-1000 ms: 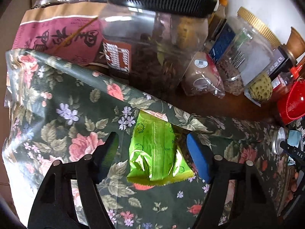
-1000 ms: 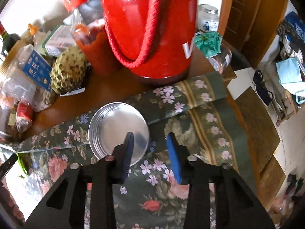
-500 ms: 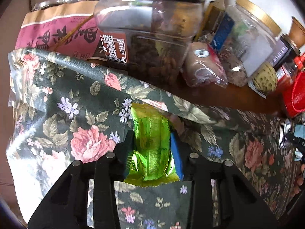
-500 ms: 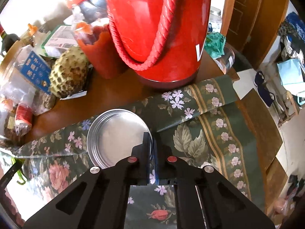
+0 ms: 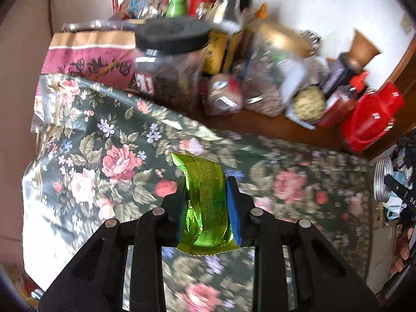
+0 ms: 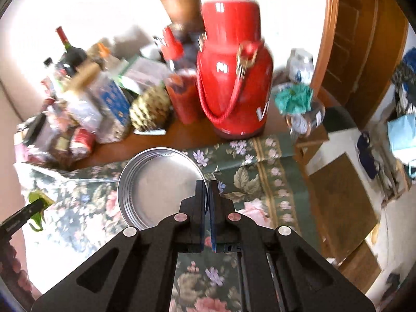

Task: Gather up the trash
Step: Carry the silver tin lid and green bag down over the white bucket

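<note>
Green wrapper [image 5: 205, 202] sits pinched in the closing left gripper [image 5: 206, 192]; the right gripper [image 6: 207, 195] clamps the metal lid [image 6: 161, 182] rim.

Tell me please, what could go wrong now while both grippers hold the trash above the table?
1. The right gripper pinches only the thin rim of the metal lid; the lid may pivot or slip out.
2. The left gripper is closing on the soft green wrapper, which could crumple and slide free.
3. The red jug and crowded jars stand close; a swinging lid might knock them.
</note>
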Demonstrator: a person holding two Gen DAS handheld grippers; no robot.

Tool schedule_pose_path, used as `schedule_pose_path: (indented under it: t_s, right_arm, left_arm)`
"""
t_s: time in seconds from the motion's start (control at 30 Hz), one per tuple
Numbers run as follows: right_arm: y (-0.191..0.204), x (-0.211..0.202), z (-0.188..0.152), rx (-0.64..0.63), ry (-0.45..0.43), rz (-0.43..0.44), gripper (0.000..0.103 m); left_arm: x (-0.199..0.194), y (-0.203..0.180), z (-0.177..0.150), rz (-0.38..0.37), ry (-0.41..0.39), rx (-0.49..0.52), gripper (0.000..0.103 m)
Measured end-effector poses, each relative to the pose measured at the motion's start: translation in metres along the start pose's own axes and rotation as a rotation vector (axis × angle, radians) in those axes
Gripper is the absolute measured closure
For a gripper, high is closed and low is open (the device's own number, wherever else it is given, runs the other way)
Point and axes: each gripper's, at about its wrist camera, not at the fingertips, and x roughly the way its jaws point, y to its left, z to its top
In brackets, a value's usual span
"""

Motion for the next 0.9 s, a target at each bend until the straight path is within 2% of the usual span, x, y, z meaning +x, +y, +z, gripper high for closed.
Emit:
schedule_pose_path:
  t_s: [0.2, 0.33, 0.47, 0.57, 0.73, 0.9]
  right_arm:
    - [-0.008, -0.06, -0.004, -0.087, -0.111, 0.051, 0.1]
    - [-0.017, -0.095, -0.011, -0.121, -0.167, 0.094, 0.1]
    - [-0.021, -0.124, -0.022, -0.173, -0.207, 0.137, 0.1]
    - [-0.02, -0.142, -0.032, -0.21, -0.226, 0.167, 0.1]
    - [-0.021, -0.173, -0.053, -0.229, -0.252, 0.22, 0.1]
    - [-0.019, -0.202, -0.081, -0.229, -0.288, 0.213, 0.1]
  left_arm:
    - [-0.061, -0.043, -0.014, -0.039, -0.12, -0.019, 0.08]
    - [-0.106, -0.073, -0.035, -0.04, -0.213, -0.022, 0.081]
    - [-0.151, -0.092, -0.057, -0.072, -0.283, -0.048, 0.082]
    - [-0.181, -0.103, -0.07, -0.09, -0.315, -0.039, 0.082]
    - [-0.227, -0.116, -0.096, -0.074, -0.366, 0.007, 0.082]
    - [-0.26, -0.117, -0.123, -0.096, -0.406, 0.037, 0.083]
